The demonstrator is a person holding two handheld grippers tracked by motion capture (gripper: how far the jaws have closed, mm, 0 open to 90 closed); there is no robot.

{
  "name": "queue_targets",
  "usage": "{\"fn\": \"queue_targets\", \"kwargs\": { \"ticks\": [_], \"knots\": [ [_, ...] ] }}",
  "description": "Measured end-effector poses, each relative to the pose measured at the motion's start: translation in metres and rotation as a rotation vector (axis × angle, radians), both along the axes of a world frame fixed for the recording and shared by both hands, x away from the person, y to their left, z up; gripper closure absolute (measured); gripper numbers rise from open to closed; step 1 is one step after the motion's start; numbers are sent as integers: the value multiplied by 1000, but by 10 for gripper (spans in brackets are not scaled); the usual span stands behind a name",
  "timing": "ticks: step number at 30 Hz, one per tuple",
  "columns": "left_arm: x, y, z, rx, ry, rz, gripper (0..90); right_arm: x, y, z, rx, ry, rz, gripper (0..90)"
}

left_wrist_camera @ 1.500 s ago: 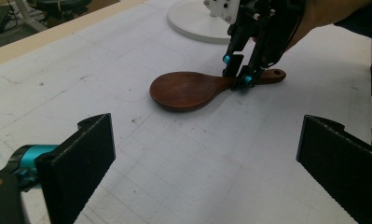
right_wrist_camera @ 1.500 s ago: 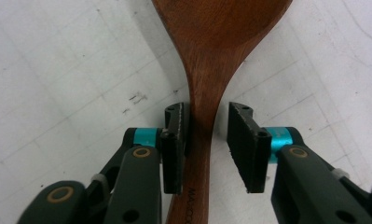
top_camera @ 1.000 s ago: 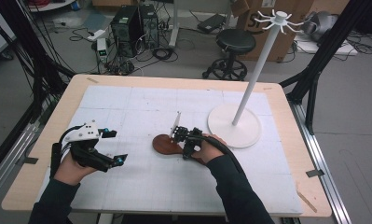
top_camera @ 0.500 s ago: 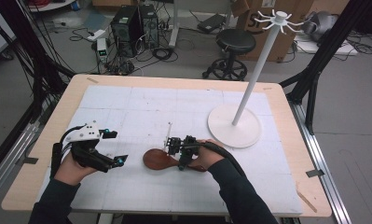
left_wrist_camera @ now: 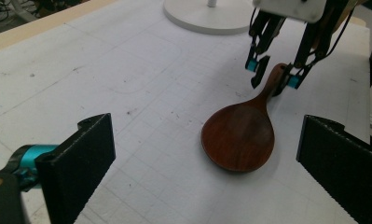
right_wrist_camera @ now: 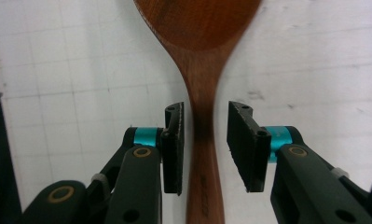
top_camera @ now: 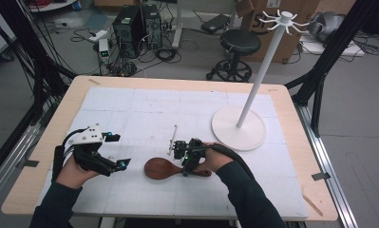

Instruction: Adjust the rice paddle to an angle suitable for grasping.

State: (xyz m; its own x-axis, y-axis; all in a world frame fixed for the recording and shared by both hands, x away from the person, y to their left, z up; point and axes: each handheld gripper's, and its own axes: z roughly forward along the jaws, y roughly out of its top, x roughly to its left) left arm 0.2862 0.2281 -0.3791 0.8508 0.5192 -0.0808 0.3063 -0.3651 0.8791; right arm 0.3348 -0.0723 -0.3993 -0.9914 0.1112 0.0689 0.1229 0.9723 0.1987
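**Spoon's been let go**

Right claw [right_wrist_camera: 204, 140] just opened around the wooden spoon [top_camera: 170, 168], so it looks released, lying flat on the bench [top_camera: 187, 85] left of the white stand [top_camera: 239, 127]. The handle sits between the pads, maybe brushing one. Left claw [top_camera: 122, 151] hangs open left of the spoon.

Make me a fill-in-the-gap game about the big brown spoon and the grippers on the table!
1. The wooden spoon lies flat on the white ______.
2. The right gripper has its jaws on either side of the spoon's ______.
3. The left gripper has its jaws wide ______, holding nothing.
4. The white stand has hooks at the ______ of its pole.

Missing words: mat; handle; open; top
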Motion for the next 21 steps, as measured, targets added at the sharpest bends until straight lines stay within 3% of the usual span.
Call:
{"fn": "queue_targets", "kwargs": {
  "ticks": [5,6,12,16,18,21],
  "knots": [
    [0,0,0,-1,1,-2,50,-2,-19,10,4,-21,-14,687],
    [0,1,0,1,-2,-3,50,-4,-33,14,-10,-30,-19,705],
    [0,1,0,-3,0,3,50,-12,-71,16,-81,-36,-51,779],
    [0,1,0,-1,0,5,50,-21,-80,9,-147,-56,-74,894],
    [0,0,0,1,0,5,50,-21,-81,4,-176,-52,-66,896],
    [0,0,0,3,0,5,50,-23,-79,-2,-180,-28,-55,896]
  ]
}}
